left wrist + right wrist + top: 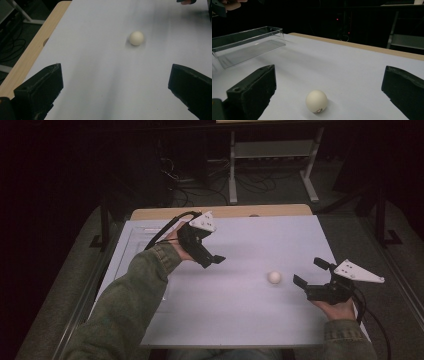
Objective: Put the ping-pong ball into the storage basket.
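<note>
The high view looks forward and down from above the person's side onto the pale lavender-white tabletop sheet [235,310], taking in its whole surface and the dark room beyond. The left gripper view rides well above the sheet, angled down across it toward the small white ball [136,38]. The right gripper view sits low and close, almost level with the surface, facing the same ball [316,101] just ahead and the clear plastic rectangular tray [249,42] farther off.

A smooth matt ball [316,101] lies on a matt pale sheet [352,72] near a glossy clear-plastic tray [247,43].
</note>
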Action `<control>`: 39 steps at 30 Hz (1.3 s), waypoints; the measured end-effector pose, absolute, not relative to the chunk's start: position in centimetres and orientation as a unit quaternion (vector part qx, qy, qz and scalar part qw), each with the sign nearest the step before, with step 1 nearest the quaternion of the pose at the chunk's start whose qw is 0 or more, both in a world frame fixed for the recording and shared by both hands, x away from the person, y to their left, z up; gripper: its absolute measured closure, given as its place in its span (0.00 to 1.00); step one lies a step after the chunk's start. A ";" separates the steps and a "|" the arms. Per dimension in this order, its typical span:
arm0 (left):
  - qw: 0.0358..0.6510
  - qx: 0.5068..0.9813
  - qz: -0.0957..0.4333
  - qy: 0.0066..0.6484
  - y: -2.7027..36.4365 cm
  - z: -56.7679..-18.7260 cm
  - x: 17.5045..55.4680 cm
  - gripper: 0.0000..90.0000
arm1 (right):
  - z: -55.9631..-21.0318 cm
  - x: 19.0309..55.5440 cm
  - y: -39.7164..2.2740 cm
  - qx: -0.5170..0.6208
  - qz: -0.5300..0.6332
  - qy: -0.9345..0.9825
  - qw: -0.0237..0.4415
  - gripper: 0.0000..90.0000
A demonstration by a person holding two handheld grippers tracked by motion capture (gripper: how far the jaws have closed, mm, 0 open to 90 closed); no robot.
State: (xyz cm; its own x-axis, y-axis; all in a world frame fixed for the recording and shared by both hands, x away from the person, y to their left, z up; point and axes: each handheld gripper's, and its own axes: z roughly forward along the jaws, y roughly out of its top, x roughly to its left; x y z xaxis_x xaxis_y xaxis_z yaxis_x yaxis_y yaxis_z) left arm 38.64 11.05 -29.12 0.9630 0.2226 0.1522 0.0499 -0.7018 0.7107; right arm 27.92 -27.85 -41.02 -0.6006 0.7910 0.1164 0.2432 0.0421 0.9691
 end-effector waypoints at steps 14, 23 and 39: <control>0.376 0.918 0.106 0.065 9.9 -30.0 38.9 0.00 | -41.0 27.9 -27.9 0.380 0.579 0.681 0.236 0.00; 0.379 0.918 0.100 0.063 9.2 -30.6 39.1 0.00 | -41.0 27.8 -28.0 0.382 0.579 0.679 0.239 0.00; 0.372 0.921 0.094 0.072 8.4 -31.5 39.7 0.00 | -41.0 27.6 -28.1 0.381 0.580 0.679 0.238 0.00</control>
